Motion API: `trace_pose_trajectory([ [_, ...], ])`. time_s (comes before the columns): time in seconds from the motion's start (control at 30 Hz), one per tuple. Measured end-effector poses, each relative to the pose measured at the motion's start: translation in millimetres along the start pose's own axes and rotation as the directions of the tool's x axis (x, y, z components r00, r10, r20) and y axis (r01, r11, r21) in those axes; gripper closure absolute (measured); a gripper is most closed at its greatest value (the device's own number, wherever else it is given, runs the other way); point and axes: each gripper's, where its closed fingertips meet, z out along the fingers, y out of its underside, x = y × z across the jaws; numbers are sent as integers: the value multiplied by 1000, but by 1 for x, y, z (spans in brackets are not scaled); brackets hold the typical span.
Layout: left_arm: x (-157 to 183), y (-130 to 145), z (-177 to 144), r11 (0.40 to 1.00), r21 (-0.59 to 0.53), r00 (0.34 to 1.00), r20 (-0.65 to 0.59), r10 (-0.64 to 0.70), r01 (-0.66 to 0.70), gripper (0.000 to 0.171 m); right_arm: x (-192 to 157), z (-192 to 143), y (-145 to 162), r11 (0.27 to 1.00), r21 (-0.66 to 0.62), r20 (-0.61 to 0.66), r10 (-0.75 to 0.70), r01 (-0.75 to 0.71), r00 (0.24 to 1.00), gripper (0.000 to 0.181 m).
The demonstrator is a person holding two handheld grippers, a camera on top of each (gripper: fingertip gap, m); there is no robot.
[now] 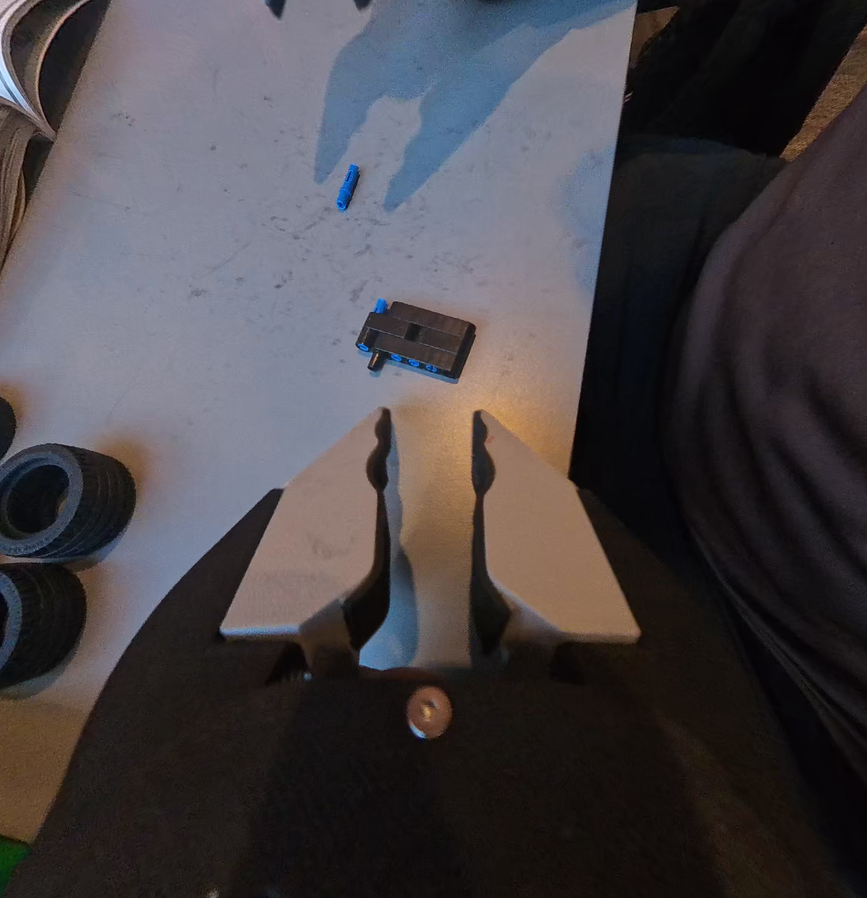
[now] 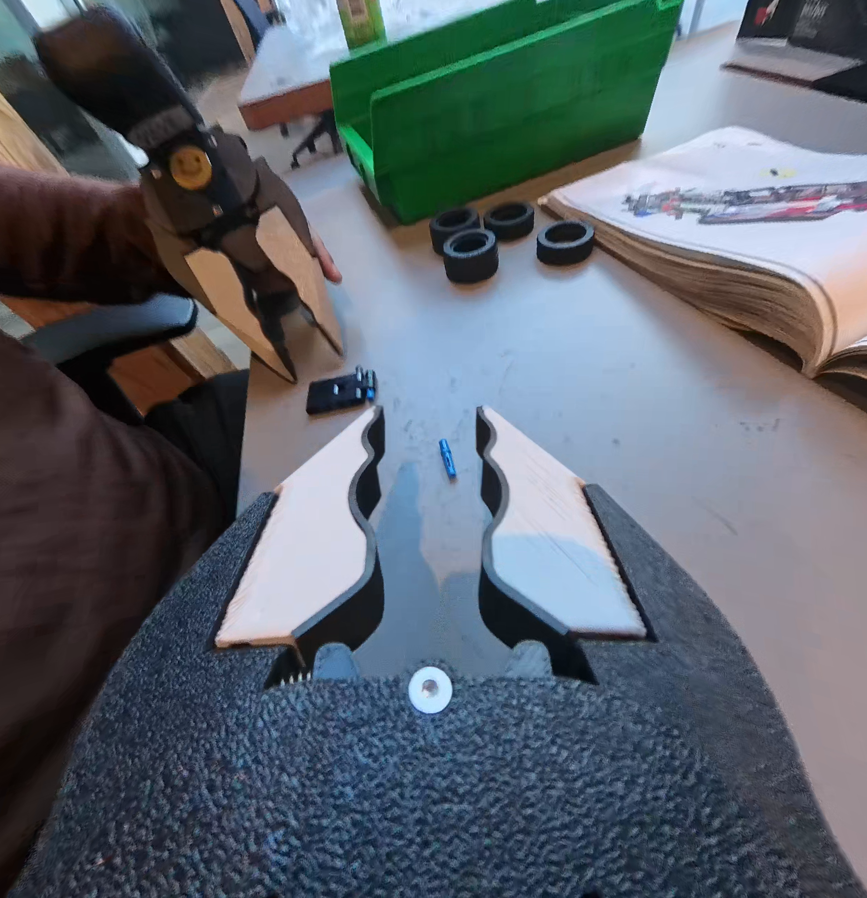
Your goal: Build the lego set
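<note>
A small black lego assembly (image 1: pixel 417 339) with blue pins in its holes lies on the white table (image 1: pixel 188 252), just ahead of my left gripper (image 1: pixel 430 413), which is open and empty. A loose blue pin (image 1: pixel 347 187) lies farther off on the table. In the right wrist view the blue pin (image 2: pixel 447 458) lies on the table between the fingers of my right gripper (image 2: pixel 429 409), which is open and empty above it. The black assembly (image 2: pixel 341 388) lies to its left, below the tips of the left gripper (image 2: pixel 315 359).
Several black tyres (image 2: pixel 507 235) stand by a green box (image 2: pixel 499 112) at the back. An open instruction book (image 2: pixel 742 233) lies at the right. Tyres also show at the left in the left wrist view (image 1: pixel 57 500). The table edge (image 1: pixel 601 243) and the person's clothing are on the right. Left tips to right tips: about 15 cm.
</note>
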Motion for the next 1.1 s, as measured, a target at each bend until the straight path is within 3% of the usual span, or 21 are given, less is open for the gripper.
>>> trace_pose_trajectory([
  [0.17,-9,-15,4,998,54,1000,2,-21,21,119,-2,11,22,987,-160,23,-18,21,1000,150],
  [0.27,-14,-12,17,1000,-9,999,-28,19,-19,112,1,17,31,973,-230,24,11,-6,1000,151],
  [0.47,-12,-19,27,1000,-26,984,-180,11,-16,118,3,23,43,949,-311,36,62,-48,997,154],
  [0.63,-11,-24,32,998,-2,983,-176,55,-56,125,0,20,36,965,-258,-5,-51,48,999,160],
  [0.8,-22,-30,28,985,41,986,20,168,-169,124,-17,28,26,980,-199,-17,-32,28,999,160],
  [0.93,-26,-74,8,923,277,944,268,193,-267,125,-49,43,11,986,-125,119,129,-114,984,149],
  [1.0,-23,-85,4,893,309,908,364,208,-328,125,-62,49,0,980,-83,200,196,-182,960,149],
  [1.1,-19,-90,2,868,306,867,441,234,-390,125,-70,51,-7,973,-54,248,231,-225,941,170],
])
